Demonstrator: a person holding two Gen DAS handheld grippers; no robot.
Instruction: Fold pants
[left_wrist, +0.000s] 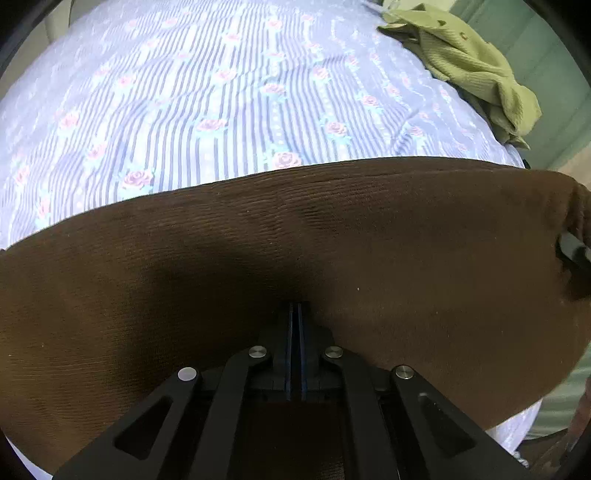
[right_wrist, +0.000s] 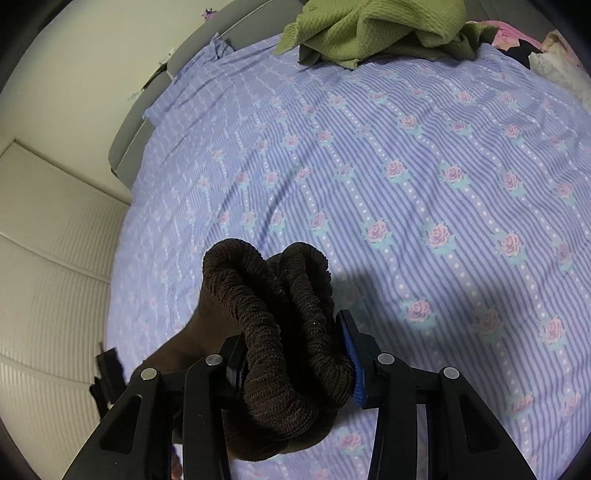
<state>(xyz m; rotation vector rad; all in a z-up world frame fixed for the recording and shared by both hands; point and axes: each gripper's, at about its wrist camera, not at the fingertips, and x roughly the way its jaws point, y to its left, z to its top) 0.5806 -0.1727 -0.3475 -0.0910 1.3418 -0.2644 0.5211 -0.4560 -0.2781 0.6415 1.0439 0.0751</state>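
Observation:
The brown ribbed pants (left_wrist: 369, 229) hang as a wide taut sheet across the lower half of the left wrist view, above the bed. My left gripper (left_wrist: 295, 312) is shut, its blue-edged fingertips pinched into a dark crease of the fabric. At the pants' right end part of my right gripper (left_wrist: 574, 251) shows. In the right wrist view the bunched elastic waistband (right_wrist: 273, 317) stands up between the blue pads (right_wrist: 352, 360), and my right gripper (right_wrist: 295, 354) is shut on it. The rest of the pants drops away below and to the left, out of sight.
The bed sheet (right_wrist: 424, 177), blue-striped with pink roses, fills both views. A green knitted garment (left_wrist: 465, 70) (right_wrist: 369, 29) lies at the far side, with pink and black clothes (right_wrist: 517, 37) beside it. A grey bed frame (right_wrist: 144, 129) and white panelled doors (right_wrist: 48, 277) lie to the left.

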